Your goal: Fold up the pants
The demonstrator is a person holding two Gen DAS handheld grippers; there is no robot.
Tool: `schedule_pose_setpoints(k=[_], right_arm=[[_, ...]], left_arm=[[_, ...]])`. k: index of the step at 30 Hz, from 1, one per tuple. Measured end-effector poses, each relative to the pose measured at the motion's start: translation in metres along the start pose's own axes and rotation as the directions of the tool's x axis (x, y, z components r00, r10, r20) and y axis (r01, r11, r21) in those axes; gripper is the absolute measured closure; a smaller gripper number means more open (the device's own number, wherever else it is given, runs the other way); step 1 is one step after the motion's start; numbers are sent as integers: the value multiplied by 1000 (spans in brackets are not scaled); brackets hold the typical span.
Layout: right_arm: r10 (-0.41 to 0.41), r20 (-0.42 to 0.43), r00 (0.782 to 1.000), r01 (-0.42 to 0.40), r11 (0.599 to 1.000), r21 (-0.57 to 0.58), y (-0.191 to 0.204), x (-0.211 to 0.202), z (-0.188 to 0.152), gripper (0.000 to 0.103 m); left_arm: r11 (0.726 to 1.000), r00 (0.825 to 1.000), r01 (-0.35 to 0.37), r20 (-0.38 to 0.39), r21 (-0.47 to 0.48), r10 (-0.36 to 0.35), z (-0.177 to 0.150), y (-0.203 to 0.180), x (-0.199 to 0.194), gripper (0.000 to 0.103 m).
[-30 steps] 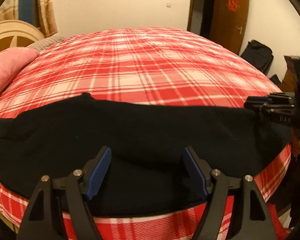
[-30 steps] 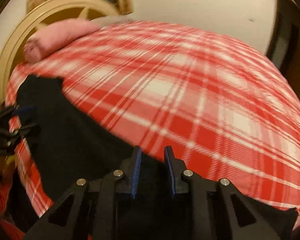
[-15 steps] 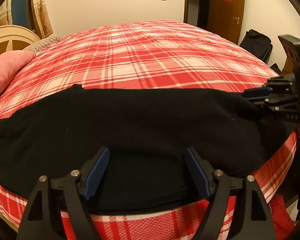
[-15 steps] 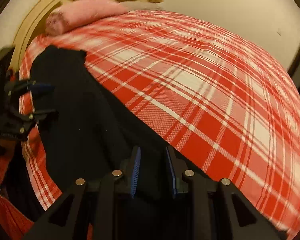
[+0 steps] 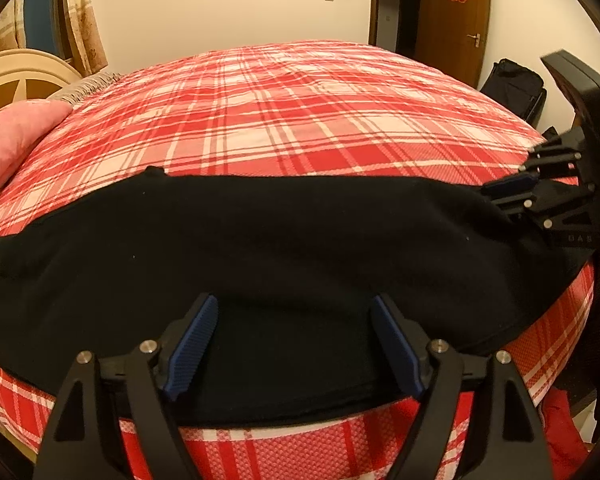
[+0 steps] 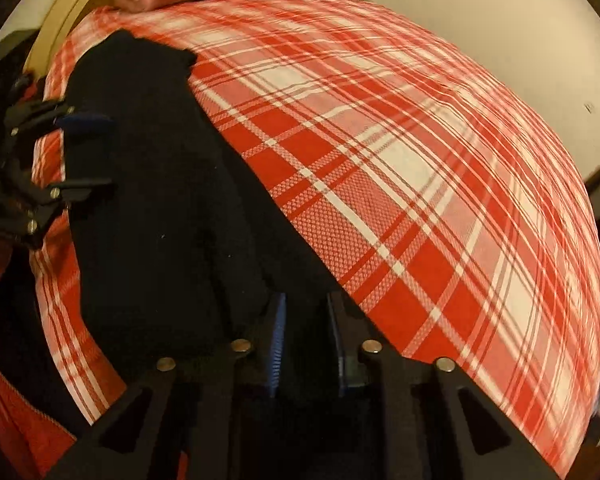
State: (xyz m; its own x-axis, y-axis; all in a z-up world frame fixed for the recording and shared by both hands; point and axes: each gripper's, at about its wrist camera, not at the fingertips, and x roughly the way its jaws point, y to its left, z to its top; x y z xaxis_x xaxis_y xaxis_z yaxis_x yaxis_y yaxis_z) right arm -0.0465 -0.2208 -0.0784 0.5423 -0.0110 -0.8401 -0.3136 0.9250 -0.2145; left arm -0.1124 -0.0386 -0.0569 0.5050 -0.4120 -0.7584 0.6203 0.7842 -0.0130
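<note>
Black pants (image 5: 260, 248) lie stretched lengthwise along the near edge of a red plaid bed (image 5: 292, 112). My left gripper (image 5: 294, 344) is open above the pants' near edge, at their middle, with nothing between its blue pads. My right gripper (image 6: 306, 340) is shut on the right end of the pants (image 6: 156, 200). In the left wrist view it shows at the right (image 5: 512, 192), pinching the cloth. In the right wrist view the left gripper (image 6: 82, 152) shows at the left, open.
A pink pillow (image 5: 16, 136) and a cream headboard (image 5: 20, 72) are at the left end of the bed. A wooden door (image 5: 452, 20) and a dark bag (image 5: 514, 88) stand beyond the bed's right side. The bed edge drops off just below the pants.
The right gripper has carried its end of the pants up and farther onto the bed, pulling the cloth straighter. The left gripper has stayed open and hardly moved.
</note>
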Motion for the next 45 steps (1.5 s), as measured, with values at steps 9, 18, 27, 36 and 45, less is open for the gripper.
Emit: schedule_pose_setpoints(k=[9,18,27,36,45], right_arm=[[-142,157,977,71,918,390,-33,-14,-20,98],[48,265,963,-168,875,453,-53,-34,-30,94],[-18,94,995,8,995,102,-12,-15,-1,57],[14,124,992,-32,989,145,-34,-21,-1,74],[10,73,997,-11,1000,15,-2,-10,-11,74]], left_arm=[[1000,1000,-10,6,2,10,-2,-2,1,19],[1000,1000,-8,4,6,8,-3,0,1,19],[1000,1000,-9,-4,0,9,-3,-1,0,19],[998,1000,-6,-4,-69,6,-3,17,-5,19],[998,999,-31,-10,-52,31,-5,19,-1,18]])
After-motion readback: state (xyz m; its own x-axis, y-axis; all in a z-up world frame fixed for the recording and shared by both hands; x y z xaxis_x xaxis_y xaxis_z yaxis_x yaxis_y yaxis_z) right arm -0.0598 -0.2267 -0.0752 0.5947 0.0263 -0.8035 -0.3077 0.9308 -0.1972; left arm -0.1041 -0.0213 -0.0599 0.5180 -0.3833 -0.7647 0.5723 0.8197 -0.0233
